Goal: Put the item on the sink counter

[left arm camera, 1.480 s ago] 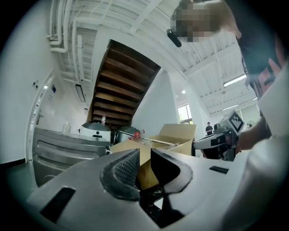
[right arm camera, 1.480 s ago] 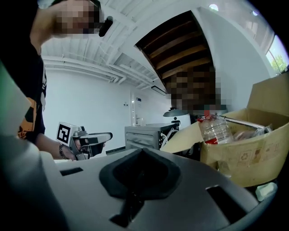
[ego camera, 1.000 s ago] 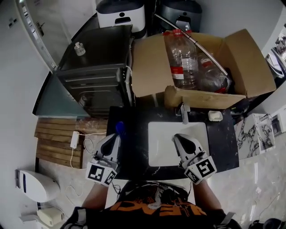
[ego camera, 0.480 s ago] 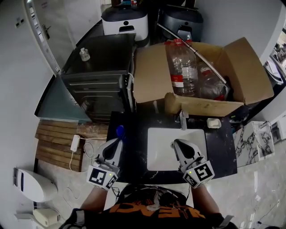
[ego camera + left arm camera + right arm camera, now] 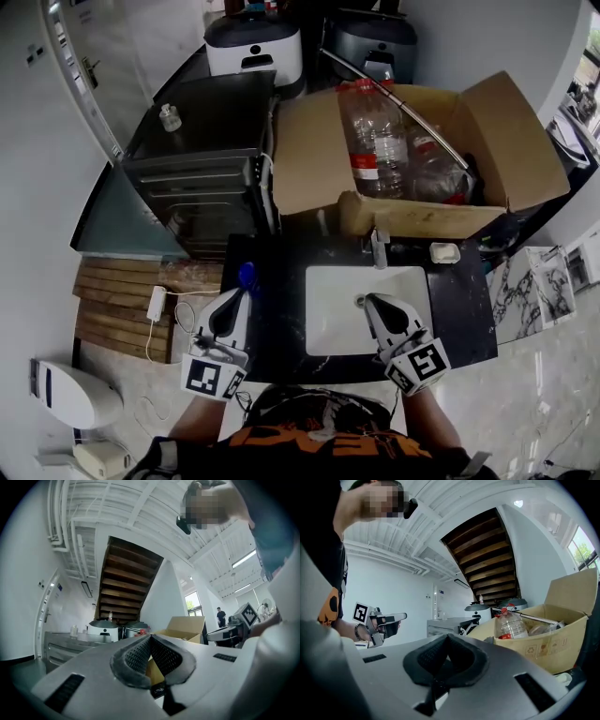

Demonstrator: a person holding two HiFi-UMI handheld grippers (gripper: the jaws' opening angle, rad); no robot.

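Note:
The black sink counter (image 5: 469, 309) with a white basin (image 5: 337, 305) lies right below me. My left gripper (image 5: 241, 294) hovers shut and empty over the counter's left end. Its tip is just short of a small blue object (image 5: 247, 274) lying there. Also shut and empty, my right gripper (image 5: 367, 301) hangs over the basin's near side. Behind the counter stands an open cardboard box (image 5: 309, 159) that holds clear plastic bottles (image 5: 373, 131). In the left gripper view the pads (image 5: 140, 654) meet, with the box (image 5: 185, 624) ahead. The right gripper view shows shut jaws, a bottle (image 5: 512, 623) and the left gripper (image 5: 380, 620).
A faucet (image 5: 378, 247) and a soap dish (image 5: 444, 251) sit at the back of the counter. A dark steel cabinet (image 5: 202, 159) with a small jar (image 5: 169, 118) stands to the left. Two lidded bins (image 5: 253, 37) stand farther back. On the floor at left lie a wooden mat (image 5: 117, 300) and a power strip (image 5: 156, 301).
The head view has shifted slightly, so the counter and box sit a little higher in frame. Both grippers stay shut at nearly the same places over the counter.

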